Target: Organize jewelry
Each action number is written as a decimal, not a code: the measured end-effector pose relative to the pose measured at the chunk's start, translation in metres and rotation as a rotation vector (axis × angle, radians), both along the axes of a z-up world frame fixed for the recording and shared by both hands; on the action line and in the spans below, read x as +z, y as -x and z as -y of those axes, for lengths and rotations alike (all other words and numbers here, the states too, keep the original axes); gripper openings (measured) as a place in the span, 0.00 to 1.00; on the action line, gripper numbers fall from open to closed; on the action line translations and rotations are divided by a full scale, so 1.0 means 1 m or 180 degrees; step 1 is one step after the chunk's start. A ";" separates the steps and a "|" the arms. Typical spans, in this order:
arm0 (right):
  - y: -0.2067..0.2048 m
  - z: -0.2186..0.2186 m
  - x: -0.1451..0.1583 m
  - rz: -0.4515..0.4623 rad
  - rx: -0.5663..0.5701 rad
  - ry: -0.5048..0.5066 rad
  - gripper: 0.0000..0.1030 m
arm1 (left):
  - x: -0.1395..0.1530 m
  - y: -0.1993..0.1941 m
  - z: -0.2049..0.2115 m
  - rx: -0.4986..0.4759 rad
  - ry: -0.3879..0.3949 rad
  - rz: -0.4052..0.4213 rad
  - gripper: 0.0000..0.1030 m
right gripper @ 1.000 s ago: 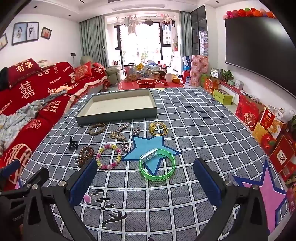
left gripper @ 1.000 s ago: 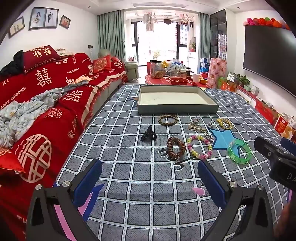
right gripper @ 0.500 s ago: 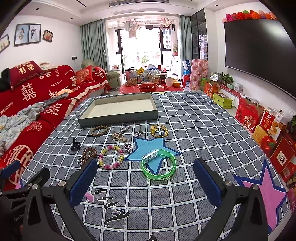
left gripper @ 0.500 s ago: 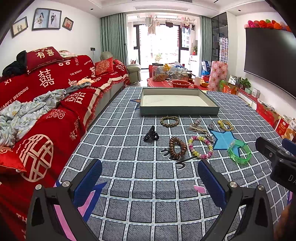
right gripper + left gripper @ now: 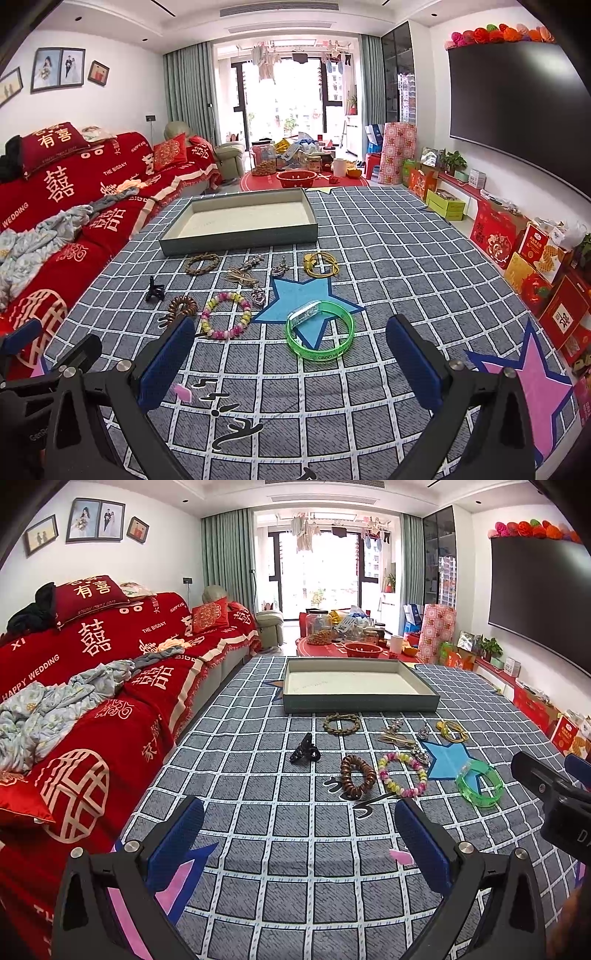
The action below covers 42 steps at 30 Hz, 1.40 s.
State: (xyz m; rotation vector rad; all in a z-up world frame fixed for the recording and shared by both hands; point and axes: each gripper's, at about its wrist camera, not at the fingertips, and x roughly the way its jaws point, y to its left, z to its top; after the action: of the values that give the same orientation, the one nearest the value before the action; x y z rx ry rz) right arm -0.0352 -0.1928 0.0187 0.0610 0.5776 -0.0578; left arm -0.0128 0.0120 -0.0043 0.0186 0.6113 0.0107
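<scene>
Here, the left hand-held gripper (image 5: 299, 834) and right hand-held gripper (image 5: 290, 354) hover spread wide, holding nothing. The jewelry, including a green bangle (image 5: 319, 338) and beaded bracelet (image 5: 226, 314), lies on the checked surface (image 5: 388, 258) before the empty tray (image 5: 240, 236).

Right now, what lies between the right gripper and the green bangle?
Only bare checked cloth lies between the open right gripper and the green bangle, shown in the right wrist view.

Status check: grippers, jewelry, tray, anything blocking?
Left gripper open, empty. Right gripper open, empty, green bangle just ahead. Tray bare; jewelry all on the checked cloth. Nothing in the way.
</scene>
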 end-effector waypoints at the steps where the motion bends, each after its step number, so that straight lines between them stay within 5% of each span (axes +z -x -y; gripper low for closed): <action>1: 0.000 -0.001 0.000 0.0007 -0.0001 0.0003 1.00 | 0.000 0.000 0.000 -0.0002 -0.0001 0.0005 1.00; 42: 0.002 0.001 -0.001 0.0085 -0.0017 -0.0075 1.00 | 0.002 0.000 -0.004 0.0037 0.0027 0.0127 1.00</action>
State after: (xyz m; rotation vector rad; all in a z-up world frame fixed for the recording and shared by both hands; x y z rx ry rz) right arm -0.0372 -0.1943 0.0176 0.0862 0.5513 -0.0554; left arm -0.0123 0.0163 -0.0018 0.0067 0.5714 0.0198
